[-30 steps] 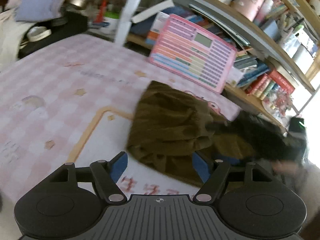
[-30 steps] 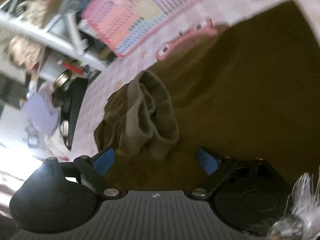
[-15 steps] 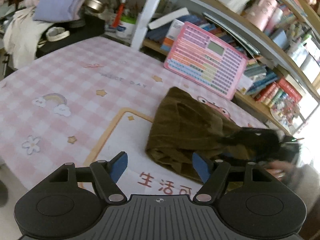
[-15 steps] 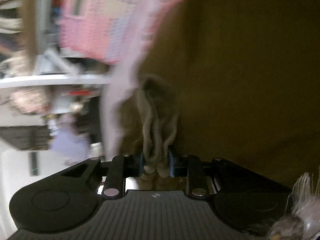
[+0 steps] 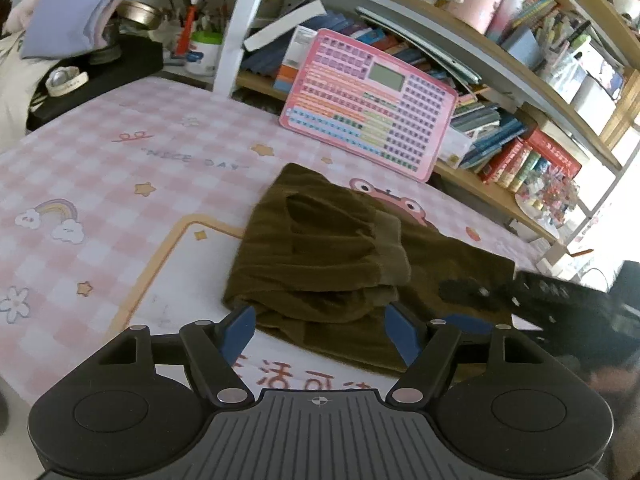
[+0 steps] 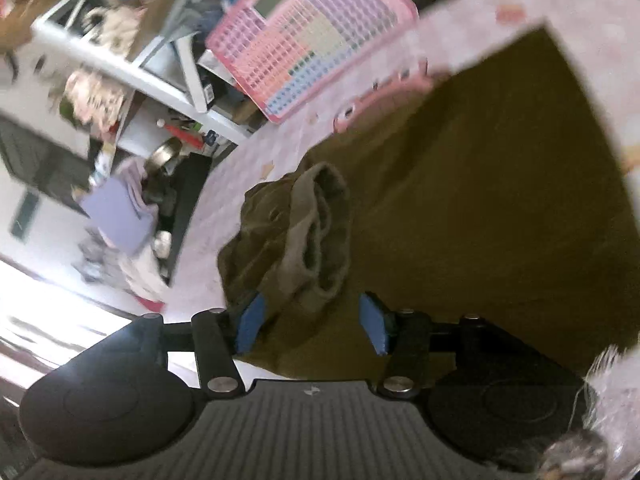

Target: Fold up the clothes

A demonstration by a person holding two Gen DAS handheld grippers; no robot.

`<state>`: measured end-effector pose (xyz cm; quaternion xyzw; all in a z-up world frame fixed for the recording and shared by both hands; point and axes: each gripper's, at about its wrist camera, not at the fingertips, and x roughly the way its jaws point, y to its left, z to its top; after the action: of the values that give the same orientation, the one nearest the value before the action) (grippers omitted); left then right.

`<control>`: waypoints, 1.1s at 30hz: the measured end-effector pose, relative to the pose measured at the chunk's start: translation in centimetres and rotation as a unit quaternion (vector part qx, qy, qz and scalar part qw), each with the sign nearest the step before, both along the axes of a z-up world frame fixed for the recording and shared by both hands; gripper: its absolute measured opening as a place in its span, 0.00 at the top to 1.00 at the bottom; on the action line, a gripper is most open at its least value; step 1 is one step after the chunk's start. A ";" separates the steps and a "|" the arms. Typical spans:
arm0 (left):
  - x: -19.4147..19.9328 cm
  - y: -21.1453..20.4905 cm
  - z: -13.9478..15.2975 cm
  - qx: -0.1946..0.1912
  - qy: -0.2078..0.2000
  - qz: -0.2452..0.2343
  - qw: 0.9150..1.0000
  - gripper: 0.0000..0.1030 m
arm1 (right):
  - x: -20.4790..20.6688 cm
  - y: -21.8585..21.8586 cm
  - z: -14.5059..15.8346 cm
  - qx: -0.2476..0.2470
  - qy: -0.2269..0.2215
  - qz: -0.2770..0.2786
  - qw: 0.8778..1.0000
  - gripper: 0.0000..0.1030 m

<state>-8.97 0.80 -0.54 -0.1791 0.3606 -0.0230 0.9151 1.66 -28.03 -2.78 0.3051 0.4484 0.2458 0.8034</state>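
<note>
The table (image 5: 120, 168) is covered by a pink-and-white checked cloth (image 5: 72, 148) printed with stars, a rainbow, a flower and lettering. An olive-brown garment (image 5: 320, 264), partly folded, lies directly on it, its ribbed cuffs (image 6: 316, 232) bunched on top. A pink keyboard toy (image 5: 372, 108) stands tilted at the far edge against the shelving.

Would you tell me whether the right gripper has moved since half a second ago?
Yes. The right gripper has backed away from the olive garment's cuff, which sat between its pads; its jaws have just been opening and now press on nothing.
</note>
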 end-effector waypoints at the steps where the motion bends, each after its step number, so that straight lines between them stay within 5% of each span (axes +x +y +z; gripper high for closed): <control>1: 0.0 -0.4 0.0 0.003 0.000 -0.001 1.000 0.28 | -0.9 -0.5 0.3 -0.016 -0.013 -0.002 1.000 0.46; 7: -0.1 -3.4 -0.5 0.034 0.004 -0.018 0.999 0.28 | -5.2 -3.7 1.3 -0.113 -0.062 -0.021 0.991 0.41; 18: -0.8 -8.5 -2.0 0.073 0.038 -0.029 0.996 0.24 | -8.7 -7.8 1.0 -0.197 -0.054 -0.041 0.978 0.34; 33: -1.2 -11.0 -2.5 0.137 0.076 -0.011 0.988 0.11 | -8.9 -10.4 -0.3 -0.204 -0.030 -0.049 0.977 0.29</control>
<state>-10.14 -10.17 -3.00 -0.0488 0.4309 0.0299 0.9006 -7.25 -38.44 -3.10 0.1486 0.4494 0.1186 0.8729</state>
